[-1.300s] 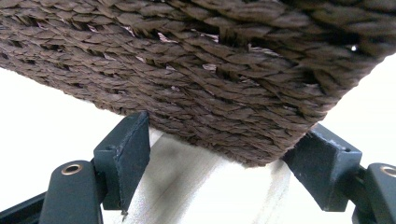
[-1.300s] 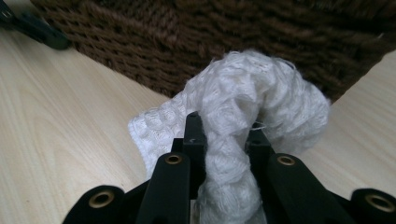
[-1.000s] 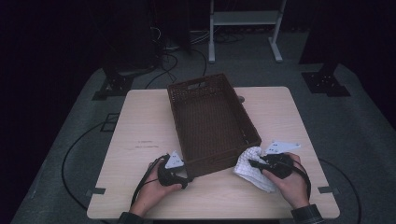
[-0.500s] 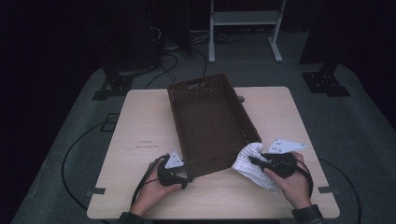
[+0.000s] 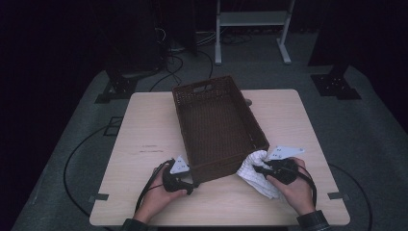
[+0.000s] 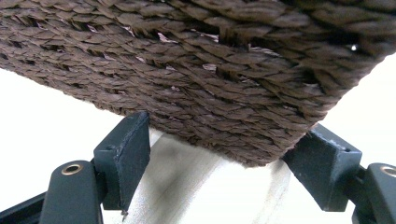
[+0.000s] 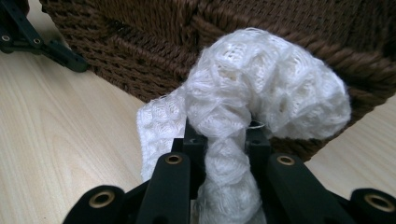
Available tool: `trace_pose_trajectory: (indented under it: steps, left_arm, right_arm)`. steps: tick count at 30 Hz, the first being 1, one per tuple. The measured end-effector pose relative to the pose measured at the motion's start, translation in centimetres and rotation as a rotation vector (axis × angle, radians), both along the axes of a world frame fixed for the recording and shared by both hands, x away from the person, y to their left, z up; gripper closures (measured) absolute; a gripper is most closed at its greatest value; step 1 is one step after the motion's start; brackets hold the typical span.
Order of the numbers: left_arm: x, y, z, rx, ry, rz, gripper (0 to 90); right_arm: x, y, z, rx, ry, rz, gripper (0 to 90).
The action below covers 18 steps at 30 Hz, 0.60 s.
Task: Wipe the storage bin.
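Two claws | right claw [image 7: 223, 140] pinches white cloth [image 7: 261, 98] | left claw [image 6: 224, 154] wide around basket [image 5: 216, 125] corner

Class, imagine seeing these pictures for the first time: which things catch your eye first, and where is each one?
The dark brown woven basket stands out first, lying slantwise in the middle of the pale wooden table. Next comes the white knitted cloth, pinched in the right claw and bunched against the basket's near right corner. The left claw is open, its jaws either side of the basket's near left corner.
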<state>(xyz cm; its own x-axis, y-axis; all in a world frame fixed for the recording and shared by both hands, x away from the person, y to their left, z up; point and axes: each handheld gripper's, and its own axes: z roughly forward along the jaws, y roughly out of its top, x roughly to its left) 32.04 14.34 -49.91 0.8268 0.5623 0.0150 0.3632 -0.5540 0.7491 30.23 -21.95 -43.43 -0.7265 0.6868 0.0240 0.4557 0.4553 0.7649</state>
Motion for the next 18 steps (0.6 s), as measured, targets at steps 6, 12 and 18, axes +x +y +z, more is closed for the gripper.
trace_pose_trajectory:
  steps: [6,12,18]
  left_arm:
    - [0.0,0.0,0.0,0.000,0.000,0.000,24.3]
    - [0.0,0.0,0.0,0.001,0.000,0.000,24.3]
    - [0.0,0.0,0.0,0.001,0.000,0.000,24.3]
  right_arm:
    - [0.2,0.4,-0.6,-0.019,0.019,0.001,76.3]
    - [0.5,0.9,-1.3,-0.048,0.043,0.014,76.2]
    - [0.7,1.3,-2.0,-0.072,0.058,0.027,76.2]
